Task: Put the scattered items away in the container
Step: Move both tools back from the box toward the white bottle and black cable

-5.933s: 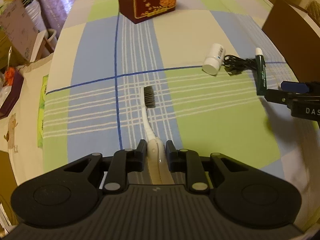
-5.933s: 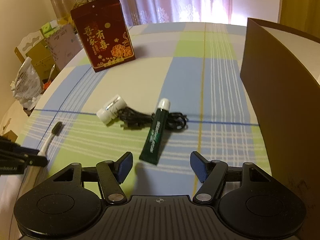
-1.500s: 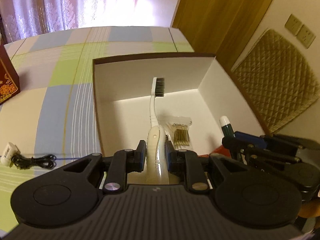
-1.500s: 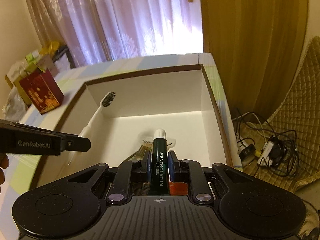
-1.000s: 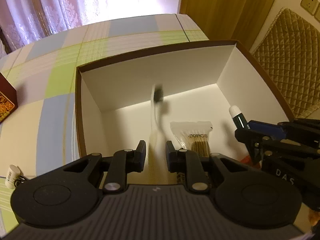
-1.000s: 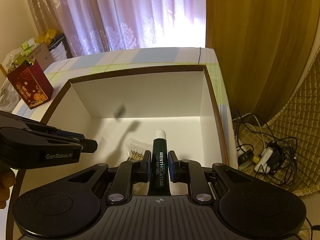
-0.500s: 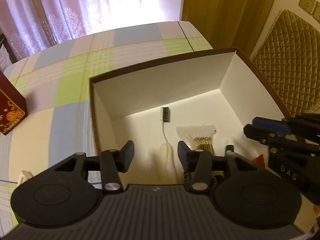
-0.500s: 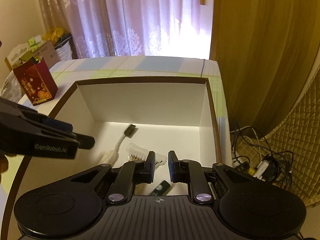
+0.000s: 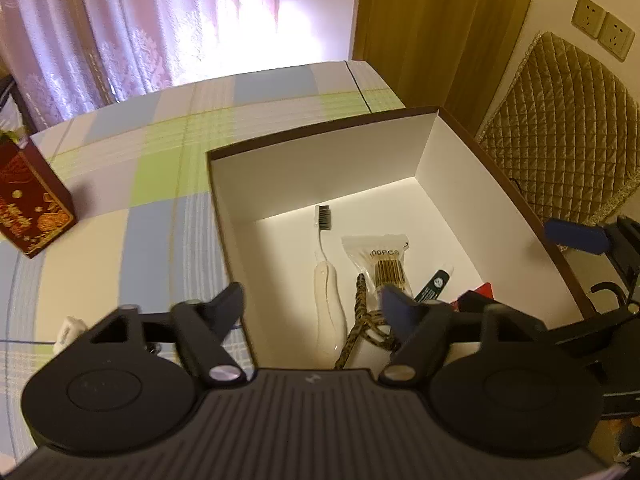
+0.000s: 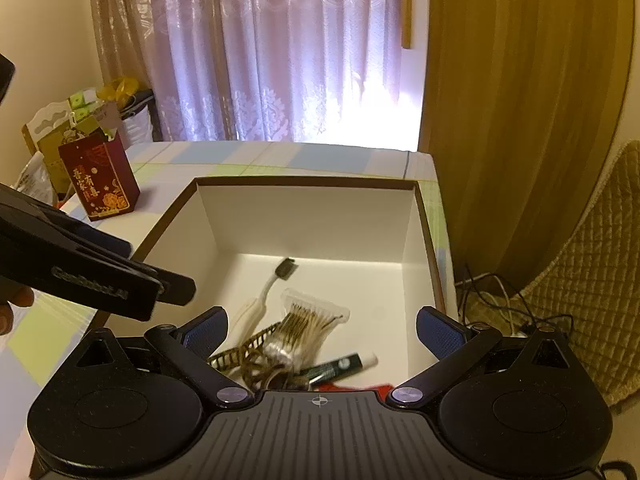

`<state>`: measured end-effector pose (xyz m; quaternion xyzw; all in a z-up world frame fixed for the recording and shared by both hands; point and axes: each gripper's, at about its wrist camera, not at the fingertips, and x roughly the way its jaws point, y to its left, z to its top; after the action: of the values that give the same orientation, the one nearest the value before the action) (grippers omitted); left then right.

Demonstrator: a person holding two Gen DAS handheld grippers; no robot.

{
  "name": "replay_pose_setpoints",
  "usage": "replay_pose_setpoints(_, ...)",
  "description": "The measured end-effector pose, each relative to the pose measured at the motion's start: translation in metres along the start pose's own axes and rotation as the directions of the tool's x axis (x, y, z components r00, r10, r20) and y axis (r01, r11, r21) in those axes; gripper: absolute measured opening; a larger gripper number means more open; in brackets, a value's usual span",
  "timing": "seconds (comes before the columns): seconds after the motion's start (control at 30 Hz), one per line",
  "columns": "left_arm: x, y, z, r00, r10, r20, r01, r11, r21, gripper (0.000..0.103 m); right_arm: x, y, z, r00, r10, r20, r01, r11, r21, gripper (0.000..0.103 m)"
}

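On the checked desk stands the white-lined box, and both the left tool and the right tool hang above it, spread wide and empty. Inside lie the toothbrush, a cotton swab packet and the green tube; a small white bottle lies outside on the desk.
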<state>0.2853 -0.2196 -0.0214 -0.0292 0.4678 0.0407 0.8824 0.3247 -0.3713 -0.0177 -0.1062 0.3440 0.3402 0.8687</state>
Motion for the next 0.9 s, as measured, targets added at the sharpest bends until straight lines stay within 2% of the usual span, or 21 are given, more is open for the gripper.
replay_pose_setpoints(0.1, -0.014, 0.000, -0.006, 0.999, 0.028, 0.021, -0.028, 1.000, 0.012, 0.084, -0.011, 0.004, -0.004, 1.000, -0.007, 0.001, 0.007, 1.000, 0.005, 0.103)
replay_pose_setpoints(0.23, -0.026, 0.003, -0.014, 0.999, 0.027, 0.024, -0.027, 1.000, -0.001, 0.088, -0.019, 0.010, -0.009, 1.000, -0.023, -0.002, 0.023, 1.000, 0.016, 0.103)
replay_pose_setpoints(0.9, -0.069, 0.009, -0.057, 0.999, -0.015, 0.034, 0.014, 1.000, 0.025, 0.090, -0.055, 0.041, -0.036, 0.996, -0.088, -0.024, 0.089, 0.993, 0.079, 0.103)
